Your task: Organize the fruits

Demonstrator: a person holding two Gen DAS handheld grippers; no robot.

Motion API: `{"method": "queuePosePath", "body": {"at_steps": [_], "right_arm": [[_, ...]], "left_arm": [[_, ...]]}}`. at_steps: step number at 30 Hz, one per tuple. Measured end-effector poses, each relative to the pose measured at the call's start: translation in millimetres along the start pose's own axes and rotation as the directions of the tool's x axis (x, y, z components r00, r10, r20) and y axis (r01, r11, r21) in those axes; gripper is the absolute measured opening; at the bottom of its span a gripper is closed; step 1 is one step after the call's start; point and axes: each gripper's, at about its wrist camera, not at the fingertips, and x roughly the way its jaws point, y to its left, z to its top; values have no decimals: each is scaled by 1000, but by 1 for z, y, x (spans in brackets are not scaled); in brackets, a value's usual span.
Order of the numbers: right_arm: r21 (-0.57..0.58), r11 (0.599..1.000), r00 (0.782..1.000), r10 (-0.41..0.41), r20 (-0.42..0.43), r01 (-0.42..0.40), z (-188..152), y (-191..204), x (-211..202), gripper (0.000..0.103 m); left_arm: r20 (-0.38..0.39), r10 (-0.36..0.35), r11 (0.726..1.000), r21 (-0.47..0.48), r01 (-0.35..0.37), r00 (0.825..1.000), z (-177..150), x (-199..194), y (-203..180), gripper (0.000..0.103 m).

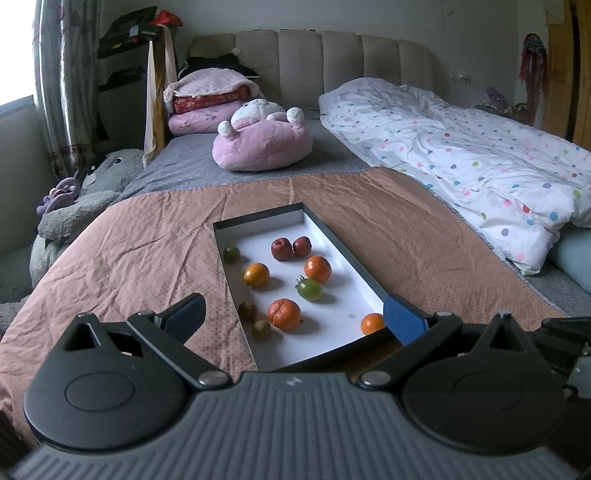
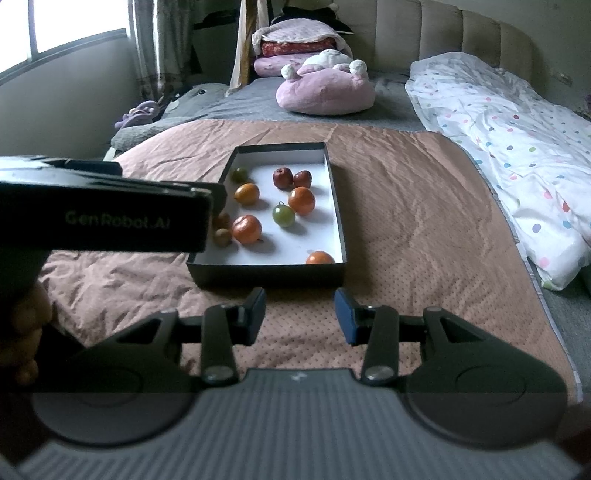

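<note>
Left gripper (image 2: 218,194): black body lettered "GenRobot.AI" in the right wrist view, reaching in from the left over the tray's near left corner; in its own view the jaws stand wide apart (image 1: 295,317), straddling the tray's near end and holding nothing. Hand (image 2: 26,328) at the far left edge, blurred. Tray (image 2: 266,275): shallow rectangular box, black outside, white inside, lying on a brown dotted bedspread (image 2: 406,240), its long axis running away from the cameras toward the headboard (image 2: 461,33). Contents, left to right in the right wrist view: two small brown fruits (image 2: 222,236) at the near left wall, partly hidden by the left gripper; small dark green fruit (image 2: 239,174) at the far left; smooth orange fruit (image 2: 246,194); wrinkled mandarin (image 2: 246,229); green tomato with stem (image 2: 283,215); two dark red fruits (image 2: 283,178) touching each other near the far wall; mandarin (image 2: 301,200); small orange fruit (image 2: 320,257) against the near wall at the right. Right gripper (image 2: 300,315): jaws part-open, empty, just short of the tray's near wall, over the bedspread. Surroundings: window (image 2: 74,26) and grey plush toy (image 2: 199,94) at left; stacked pink pillows (image 2: 295,40); pink plush cushion (image 2: 325,88); polka-dot duvet (image 2: 517,129) at right, well apart from the tray.
</note>
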Motion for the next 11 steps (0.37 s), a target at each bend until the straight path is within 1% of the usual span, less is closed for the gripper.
{"method": "queuePosePath", "body": {"at_steps": [11], "right_arm": [[3, 1000, 1000, -2, -5, 2, -1, 1, 2, 44]], "left_arm": [[3, -21, 1000, -11, 21, 1000, 1, -4, 0, 103]]}}
